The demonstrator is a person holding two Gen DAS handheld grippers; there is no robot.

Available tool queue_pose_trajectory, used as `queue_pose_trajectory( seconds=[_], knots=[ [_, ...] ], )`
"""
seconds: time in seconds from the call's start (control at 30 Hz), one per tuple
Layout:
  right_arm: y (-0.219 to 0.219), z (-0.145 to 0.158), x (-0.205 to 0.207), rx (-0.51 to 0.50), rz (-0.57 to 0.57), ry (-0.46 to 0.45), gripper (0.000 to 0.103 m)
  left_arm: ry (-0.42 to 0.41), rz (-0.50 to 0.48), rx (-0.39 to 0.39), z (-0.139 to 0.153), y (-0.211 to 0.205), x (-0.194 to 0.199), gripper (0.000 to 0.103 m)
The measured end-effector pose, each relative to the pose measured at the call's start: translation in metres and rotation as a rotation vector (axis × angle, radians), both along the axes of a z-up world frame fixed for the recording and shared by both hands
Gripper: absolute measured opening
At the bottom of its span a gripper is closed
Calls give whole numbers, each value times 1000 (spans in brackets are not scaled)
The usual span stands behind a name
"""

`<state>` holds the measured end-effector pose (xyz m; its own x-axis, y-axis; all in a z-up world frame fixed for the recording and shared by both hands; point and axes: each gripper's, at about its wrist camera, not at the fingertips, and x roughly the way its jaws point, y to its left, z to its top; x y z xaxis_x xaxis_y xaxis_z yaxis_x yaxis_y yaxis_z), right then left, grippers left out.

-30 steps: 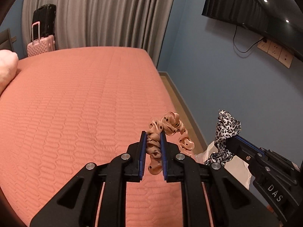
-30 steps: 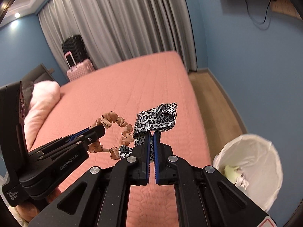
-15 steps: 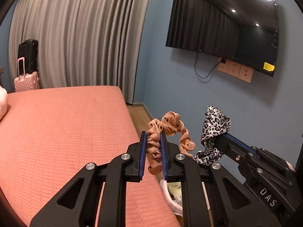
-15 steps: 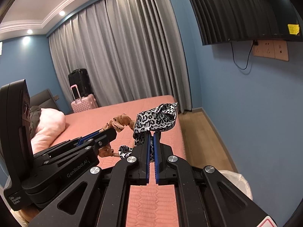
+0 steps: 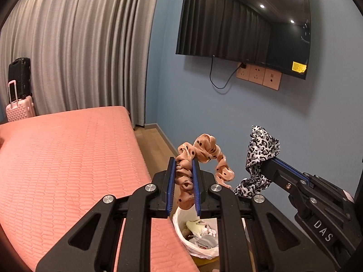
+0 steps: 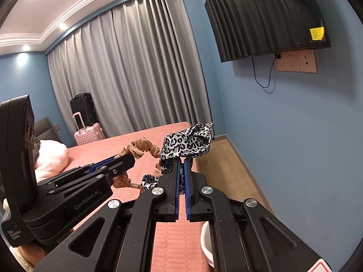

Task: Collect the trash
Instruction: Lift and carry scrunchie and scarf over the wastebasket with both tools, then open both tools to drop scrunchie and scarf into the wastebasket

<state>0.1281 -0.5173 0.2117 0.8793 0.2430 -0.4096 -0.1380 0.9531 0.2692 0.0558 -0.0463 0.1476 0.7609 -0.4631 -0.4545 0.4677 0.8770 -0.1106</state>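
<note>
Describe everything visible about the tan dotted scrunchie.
The tan scrunchie is a ruffled loop of shiny, satin-like fabric with dark dots. The left gripper is shut on one side of it; the rest arcs up and droops to the right in mid-air, above the white-lined trash bin beside the bed, apparently touching nothing else.

You have two scrunchies in the air — one tan dotted scrunchie (image 5: 199, 156) and one leopard scrunchie (image 5: 261, 151). You're working with two grippers, the left gripper (image 5: 183, 165) and the right gripper (image 6: 181, 165). Around you: one bin (image 5: 199, 235), one bed (image 5: 68, 158), one TV (image 5: 245, 29), one pillow (image 6: 52, 156) — and two suitcases, a pink suitcase (image 5: 19, 108) and a black suitcase (image 5: 19, 74).
</note>
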Motion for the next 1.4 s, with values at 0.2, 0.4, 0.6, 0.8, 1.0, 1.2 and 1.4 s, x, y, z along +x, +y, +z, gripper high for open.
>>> queue_pose_trajectory(
  seconds=[0.2,0.4,0.6,0.8,1.0,1.2,1.4],
  knots=[
    [-26,-23,6,10,-48,51,3,47,-49,18,-21,-20,5,15],
    [-50,-51,16,16,-89,110,3,81,-97,38,-43,-44,13,16],
    [-68,-78,29,29,-119,165,3,109,-130,75,-62,-68,23,21],
    [-76,-98,41,40,-134,203,3,120,-117,63,-74,-78,33,55],
    [-73,-114,52,44,-142,231,10,134,-88,74,-81,-78,38,60],
    [-63,-120,57,43,-128,245,12,147,-57,81,-87,-73,42,64],
    [-52,-118,52,24,-118,248,21,158,-22,80,-90,-61,43,64]
  ],
)
